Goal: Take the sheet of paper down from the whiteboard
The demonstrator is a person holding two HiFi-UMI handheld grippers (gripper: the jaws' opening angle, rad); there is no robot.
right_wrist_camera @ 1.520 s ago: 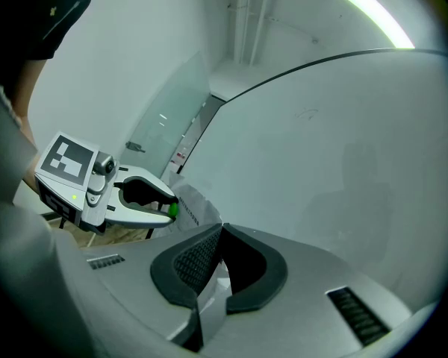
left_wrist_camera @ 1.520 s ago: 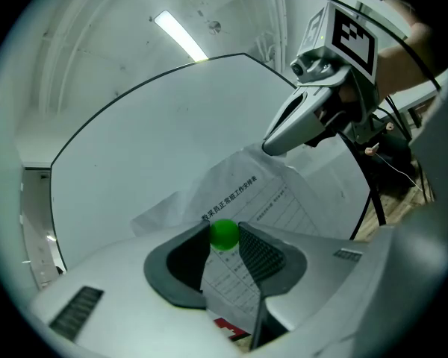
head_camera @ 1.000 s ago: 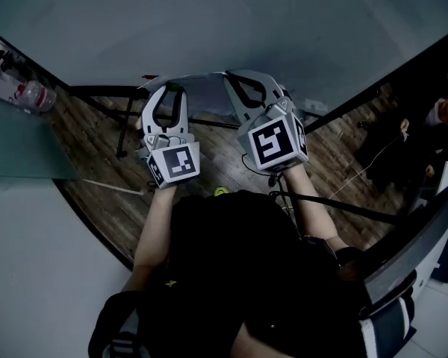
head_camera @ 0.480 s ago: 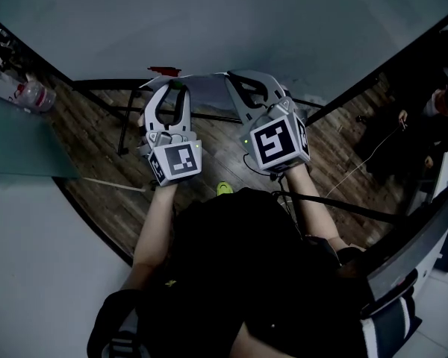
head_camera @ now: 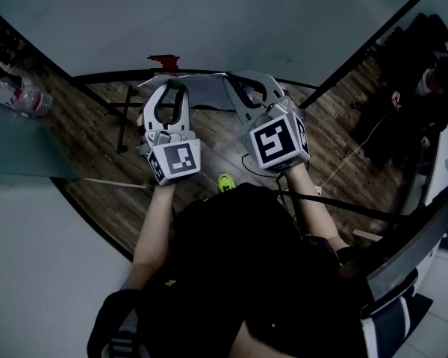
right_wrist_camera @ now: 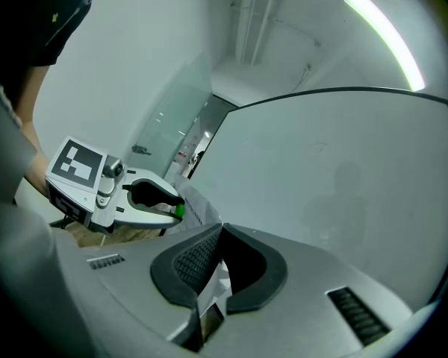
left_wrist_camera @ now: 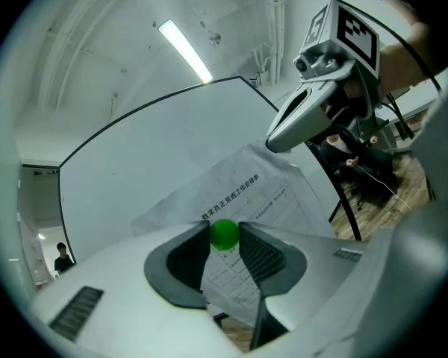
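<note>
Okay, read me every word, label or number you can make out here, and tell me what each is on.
"数采员正常班工作安排表": heading on the sheet of paper, as best it reads.
Table entries below that heading: too small to read.
Label on the plastic bottle: too blurred to read.
Two marker cubes: black-and-white square patterns, no words.

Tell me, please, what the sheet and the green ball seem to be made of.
Sheet: thin matte white paper; it creases and carries printed tables. Green ball: smooth and evenly coloured, probably plastic, perhaps a magnet.
</note>
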